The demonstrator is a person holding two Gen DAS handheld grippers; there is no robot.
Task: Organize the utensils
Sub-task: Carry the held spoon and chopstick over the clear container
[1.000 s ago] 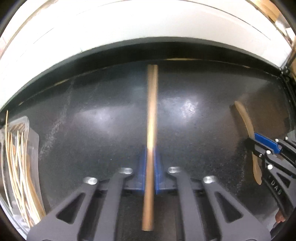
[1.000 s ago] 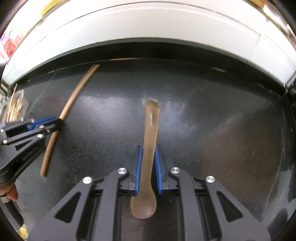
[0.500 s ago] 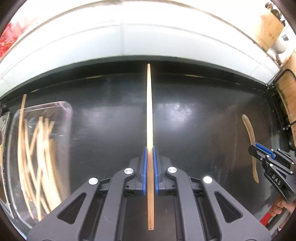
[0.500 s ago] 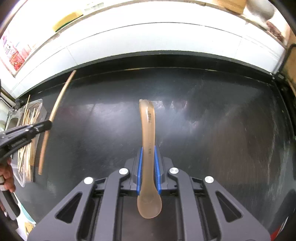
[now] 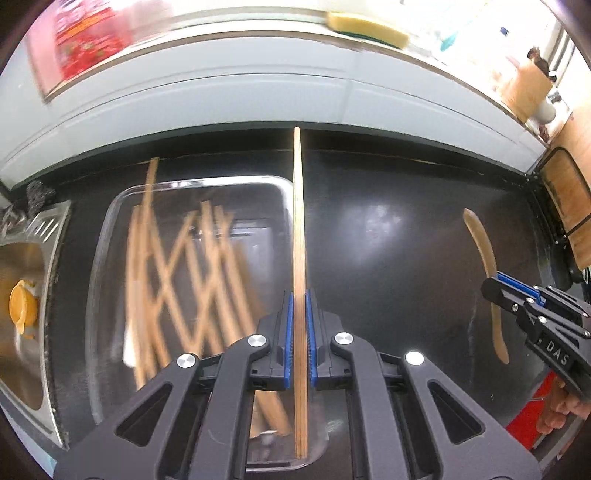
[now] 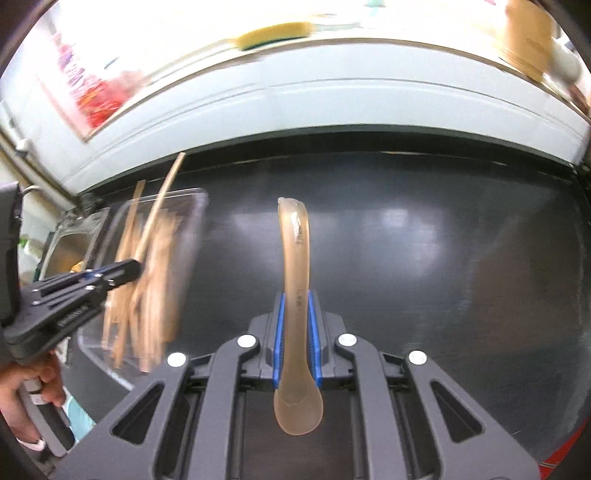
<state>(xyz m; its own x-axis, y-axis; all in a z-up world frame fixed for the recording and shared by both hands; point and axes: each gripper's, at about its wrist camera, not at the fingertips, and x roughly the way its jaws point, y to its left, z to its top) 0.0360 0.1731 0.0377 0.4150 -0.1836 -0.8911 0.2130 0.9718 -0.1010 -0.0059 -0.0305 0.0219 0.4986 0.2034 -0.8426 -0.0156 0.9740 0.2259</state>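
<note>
Wooden chopstick (image 5: 298,236) clamped in left tool (image 5: 299,325) above tray (image 5: 110,206); right tool (image 6: 296,328) grips spoon (image 6: 295,258).

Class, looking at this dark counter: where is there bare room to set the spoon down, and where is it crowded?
Free: the dark counter between the clear tray and the wire rack, up to the white backsplash. Crowded: the tray, full of crossed chopsticks, with the sink beyond. The left gripper holds a chopstick; the right gripper holds the spoon.

A black countertop (image 5: 388,236) runs below a pale tiled wall (image 5: 258,92). A steel sink (image 5: 33,280) holding an orange cup (image 5: 22,301) sits at its left, and a yellow sponge (image 5: 365,31) lies on the ledge above.
</note>
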